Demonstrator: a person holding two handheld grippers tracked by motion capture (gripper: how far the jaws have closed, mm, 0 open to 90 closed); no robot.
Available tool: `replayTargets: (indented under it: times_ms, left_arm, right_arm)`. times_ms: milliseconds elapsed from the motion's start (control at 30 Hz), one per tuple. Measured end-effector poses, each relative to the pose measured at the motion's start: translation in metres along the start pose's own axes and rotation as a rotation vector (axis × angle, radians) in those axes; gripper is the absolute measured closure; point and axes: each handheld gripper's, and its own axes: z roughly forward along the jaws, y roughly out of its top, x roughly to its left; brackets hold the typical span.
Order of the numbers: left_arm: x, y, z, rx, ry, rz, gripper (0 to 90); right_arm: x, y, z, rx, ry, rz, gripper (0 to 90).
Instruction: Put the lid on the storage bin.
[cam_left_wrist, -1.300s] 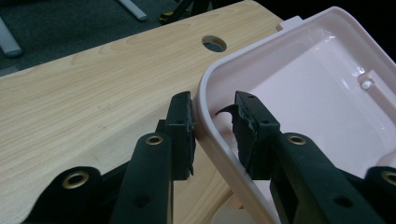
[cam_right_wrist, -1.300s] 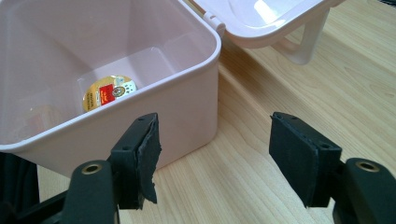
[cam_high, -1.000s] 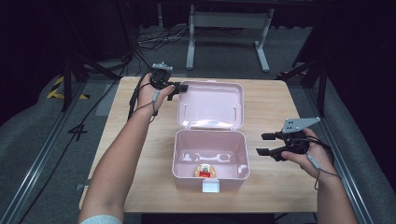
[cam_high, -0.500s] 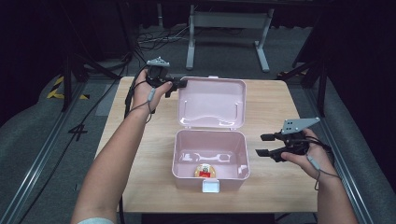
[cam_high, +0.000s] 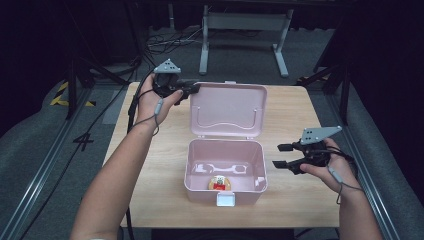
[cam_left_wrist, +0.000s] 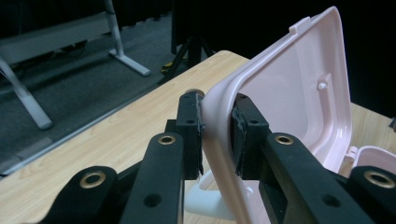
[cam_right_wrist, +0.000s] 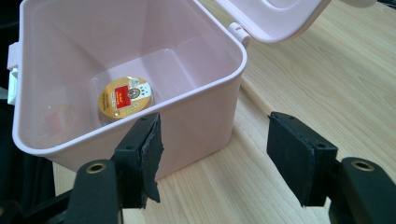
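Lid (cam_left_wrist: 299, 93) edge between left gripper (cam_left_wrist: 215, 135) jaws

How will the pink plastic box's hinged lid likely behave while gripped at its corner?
The pink plastic lid looks thin-walled, so probably light and slightly flexible. Its glossy rim may slip between the left gripper pads. It likely swings freely on its hinge.

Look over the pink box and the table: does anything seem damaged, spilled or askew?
Nothing stands out. The pink box sits square on the table, its lid raised, gripped at one corner by the left gripper. A round gold tin lies flat inside.
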Motion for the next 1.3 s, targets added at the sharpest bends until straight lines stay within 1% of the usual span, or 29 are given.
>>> replayTargets:
  times_ms: [167,400,433,500,533,567,633,667,767,867,900,967,1033,1100,1167,1233,1300]
  left_arm:
    - [-0.009,0.002,-0.011,-0.013,-0.006,0.03,75.7]
    - [-0.018,-0.002,-0.023,-0.053,-0.027,0.052,73.6]
    - [-0.021,-0.003,-0.026,-0.058,-0.032,0.06,73.3]
    - [-0.023,-0.002,-0.029,-0.054,-0.037,0.07,72.5]
    - [-0.025,-0.002,-0.03,-0.054,-0.038,0.073,72.3]
    - [-0.026,-0.001,-0.031,-0.051,-0.034,0.081,72.1]
    - [-0.03,-0.001,-0.034,-0.049,-0.032,0.091,71.8]
    - [-0.032,-0.001,-0.035,-0.049,-0.034,0.1,71.5]
    - [-0.037,-0.001,-0.041,-0.052,-0.047,0.098,69.8]
    - [-0.041,-0.002,-0.044,-0.051,-0.054,0.103,67.9]
    - [-0.042,-0.002,-0.046,-0.048,-0.053,0.107,67.8]
    - [-0.047,-0.002,-0.048,-0.045,-0.048,0.128,67.5]
    - [-0.05,-0.003,-0.051,-0.05,-0.055,0.127,66.7]
    - [-0.051,-0.004,-0.052,-0.052,-0.054,0.132,66.1]
    - [-0.051,-0.007,-0.054,-0.061,-0.061,0.127,65.6]
    - [-0.052,-0.011,-0.056,-0.072,-0.08,0.113,64.9]
    - [-0.055,-0.012,-0.059,-0.07,-0.08,0.128,64.2]
  right_arm:
    - [0.001,0.0,-0.001,-0.003,0.0,-0.002,35.9]
    - [0.007,0.005,-0.002,0.001,0.002,-0.018,36.6]
    - [0.007,0.006,-0.002,0.003,0.004,-0.019,37.2]
    - [0.01,0.007,-0.002,0.0,0.012,-0.017,41.1]
    - [0.011,0.008,-0.003,0.001,0.027,0.001,47.6]
    - [0.011,0.008,-0.004,-0.001,0.041,0.015,56.3]
    - [0.013,0.01,-0.006,-0.012,0.08,0.049,66.5]
    - [0.013,0.01,-0.008,-0.016,0.088,0.05,71.6]
    - [0.016,0.013,-0.013,-0.02,0.078,0.047,78.8]
    - [0.017,0.015,-0.015,-0.03,0.088,0.045,80.9]
    - [0.021,0.017,-0.017,-0.032,0.094,0.033,82.9]
    - [0.023,0.019,-0.017,-0.039,0.103,0.033,84.1]
    - [0.024,0.02,-0.018,-0.049,0.115,0.036,85.3]
    - [0.025,0.021,-0.019,-0.052,0.116,0.037,86.3]
    - [0.026,0.021,-0.02,-0.056,0.117,0.038,86.6]
    - [0.027,0.023,-0.02,-0.064,0.125,0.041,87.3]
    - [0.029,0.024,-0.02,-0.065,0.129,0.037,87.8]
